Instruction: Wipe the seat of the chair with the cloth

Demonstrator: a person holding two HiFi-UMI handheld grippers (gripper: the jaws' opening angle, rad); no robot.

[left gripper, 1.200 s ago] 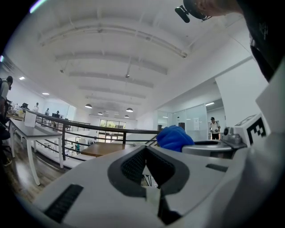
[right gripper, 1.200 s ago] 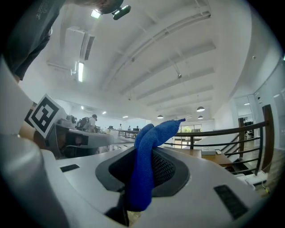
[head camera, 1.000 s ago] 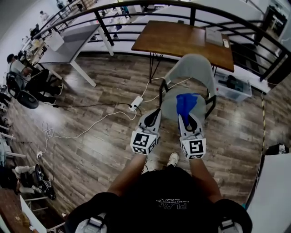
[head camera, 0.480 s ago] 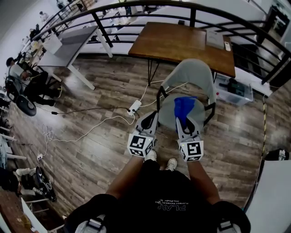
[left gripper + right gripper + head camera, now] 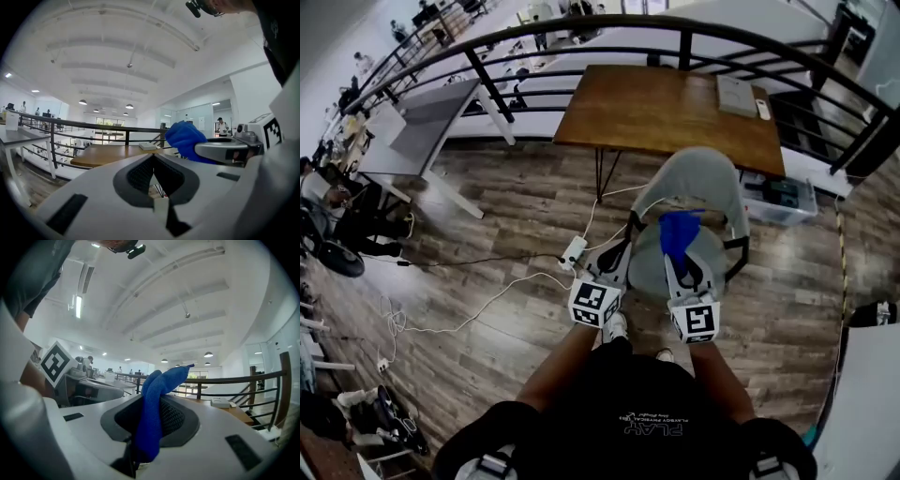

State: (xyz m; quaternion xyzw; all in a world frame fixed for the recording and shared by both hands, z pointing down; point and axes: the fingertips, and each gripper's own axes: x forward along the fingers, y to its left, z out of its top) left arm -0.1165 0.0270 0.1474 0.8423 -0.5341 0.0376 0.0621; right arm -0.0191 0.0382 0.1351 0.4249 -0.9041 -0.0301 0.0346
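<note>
Right gripper view: the right gripper (image 5: 157, 401) has its jaws pinched on the cloth (image 5: 152, 427) — bright blue, finely textured, bunched into a thick fold that juts past the tips. The cloth lies over the middle of the chair (image 5: 695, 178) seat; contact cannot be judged. The left gripper (image 5: 153, 159) has its jaws closed together, empty — at the seat's left edge.

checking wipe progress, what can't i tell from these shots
Whether the cloth touches the chair seat: head view, the right hand-held gripper covers it; both gripper views show no seat.
Dirt on the seat: too small, head view.
Chair legs: head view, under the seat.
</note>
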